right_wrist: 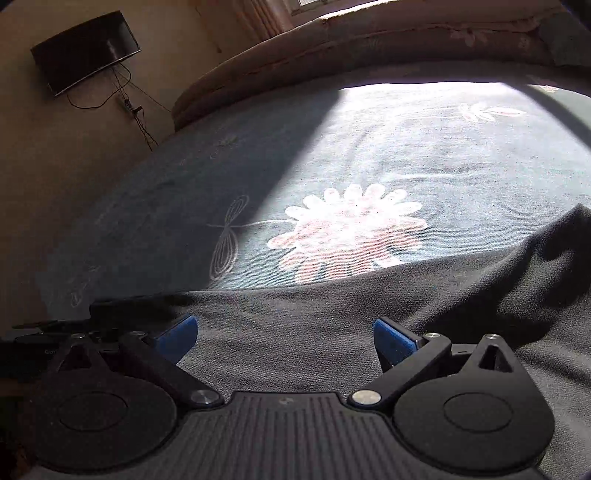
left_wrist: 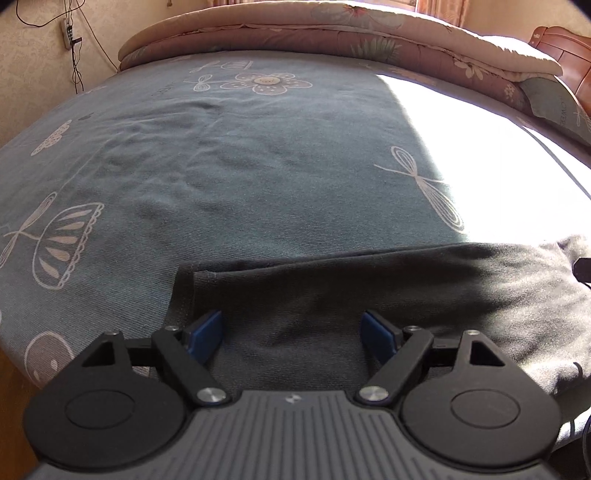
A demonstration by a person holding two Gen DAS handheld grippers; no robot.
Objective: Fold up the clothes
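Observation:
A dark grey garment [left_wrist: 369,291] lies flat along the near edge of the bed, its hemmed left end showing in the left wrist view. My left gripper [left_wrist: 291,332] is open just above the cloth near that end, with its blue pads [left_wrist: 205,334] spread apart and nothing between them. In the right wrist view the same garment [right_wrist: 332,317] stretches across the foreground and rises in a fold at the far right. My right gripper [right_wrist: 284,341] is open over the cloth and holds nothing.
The bed is covered by a blue-grey sheet [left_wrist: 221,166] printed with flowers and dragonflies. A folded pink quilt [left_wrist: 332,33] lies across the far side. A wooden headboard [left_wrist: 565,48] stands at the right. A wall-mounted TV [right_wrist: 86,51] with hanging cables is at the left.

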